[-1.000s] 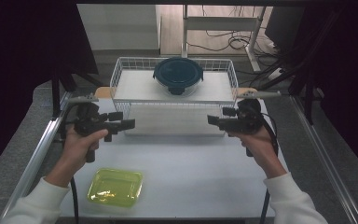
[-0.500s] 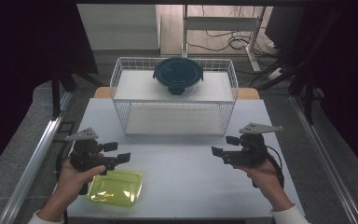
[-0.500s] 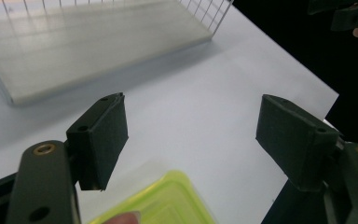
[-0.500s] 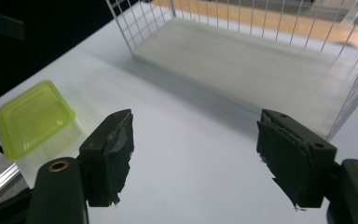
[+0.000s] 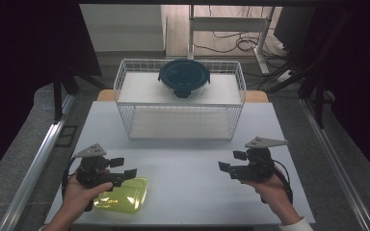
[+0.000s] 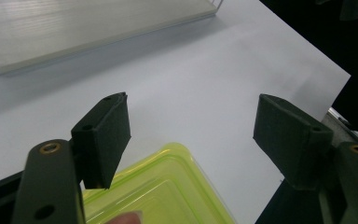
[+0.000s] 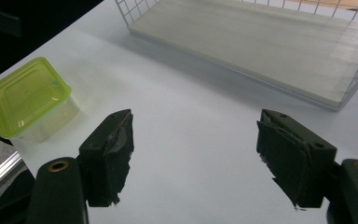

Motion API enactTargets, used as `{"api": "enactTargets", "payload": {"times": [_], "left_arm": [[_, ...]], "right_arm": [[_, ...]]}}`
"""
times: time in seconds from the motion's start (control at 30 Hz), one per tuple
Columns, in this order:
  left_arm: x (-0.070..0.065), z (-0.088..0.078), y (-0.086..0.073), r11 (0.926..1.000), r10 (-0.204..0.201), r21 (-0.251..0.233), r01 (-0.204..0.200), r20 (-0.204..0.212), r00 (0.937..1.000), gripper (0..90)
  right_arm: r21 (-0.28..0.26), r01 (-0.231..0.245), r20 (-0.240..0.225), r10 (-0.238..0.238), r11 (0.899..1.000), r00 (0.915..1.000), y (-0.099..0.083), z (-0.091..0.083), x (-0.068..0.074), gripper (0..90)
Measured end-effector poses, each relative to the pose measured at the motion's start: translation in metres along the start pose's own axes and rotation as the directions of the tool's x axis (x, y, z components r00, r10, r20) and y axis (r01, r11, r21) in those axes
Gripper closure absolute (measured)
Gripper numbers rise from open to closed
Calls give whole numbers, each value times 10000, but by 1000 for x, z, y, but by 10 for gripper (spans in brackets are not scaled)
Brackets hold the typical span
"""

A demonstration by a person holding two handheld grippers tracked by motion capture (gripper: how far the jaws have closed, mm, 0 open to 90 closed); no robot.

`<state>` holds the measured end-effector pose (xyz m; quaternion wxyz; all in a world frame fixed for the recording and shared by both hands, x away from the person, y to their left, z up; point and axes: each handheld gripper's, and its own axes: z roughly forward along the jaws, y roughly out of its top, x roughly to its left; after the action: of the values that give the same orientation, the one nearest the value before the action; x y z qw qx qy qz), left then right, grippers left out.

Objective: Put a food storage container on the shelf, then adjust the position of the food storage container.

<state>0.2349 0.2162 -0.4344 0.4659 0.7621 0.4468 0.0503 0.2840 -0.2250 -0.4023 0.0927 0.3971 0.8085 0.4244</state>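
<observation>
1. Left gripper [image 5: 118,169] sits low over the worktop [image 5: 188,192] with its fingers [image 6: 103,135] spread apart, nothing between them. The yellow-green tub [image 5: 121,195] is right below and a bit in front of those fingers, resting on the worktop near the front edge. Whether a finger is already touching the lid, I can't tell.

2. Right gripper [image 5: 231,162] is also spread wide and empty. The tub is well off to the left of its fingers [image 7: 109,151], with only bare worktop between them.

3. The wire rack [image 5: 180,103] is well beyond both sets of fingers, with a round dark-lidded bowl [image 5: 184,77] on its top shelf.

4. What could go wrong, as I see it:
   - The tub looks light and slick. If the left fingers come down off-centre, one will probably hit the lid first and shove the tub sideways instead of straddling it.
   - It sits close to the front edge, so a push toward the person could tip it off the worktop.
   - Pinching at the lid rim alone could pop the lid or let the tub slip out mid-lift.
   - The pads on the right fingers look chewed up, so a handover to that side might hold worse.
</observation>
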Motion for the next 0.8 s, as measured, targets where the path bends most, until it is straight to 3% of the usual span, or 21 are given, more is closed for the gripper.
{"api": "enactTargets", "payload": {"times": [0.13,0.3,0.43,0.8], "left_arm": [[1,-1,-1,9999,-87,-59,87,91,9999,268],[1,-4,-5,10000,23,6,-23,-127,9999,260],[4,-10,-11,9997,251,8,-251,232,9994,248],[19,-24,-38,9988,-35,479,49,-310,9995,284]], "right_arm": [[-17,-137,50,137,9999,9999,-3,0,-2,269],[81,-205,13,205,9998,9998,-6,2,-4,269],[204,-182,-35,183,9996,9998,-8,4,-3,265],[506,-236,-96,241,9984,9997,-13,12,-2,263]]}}
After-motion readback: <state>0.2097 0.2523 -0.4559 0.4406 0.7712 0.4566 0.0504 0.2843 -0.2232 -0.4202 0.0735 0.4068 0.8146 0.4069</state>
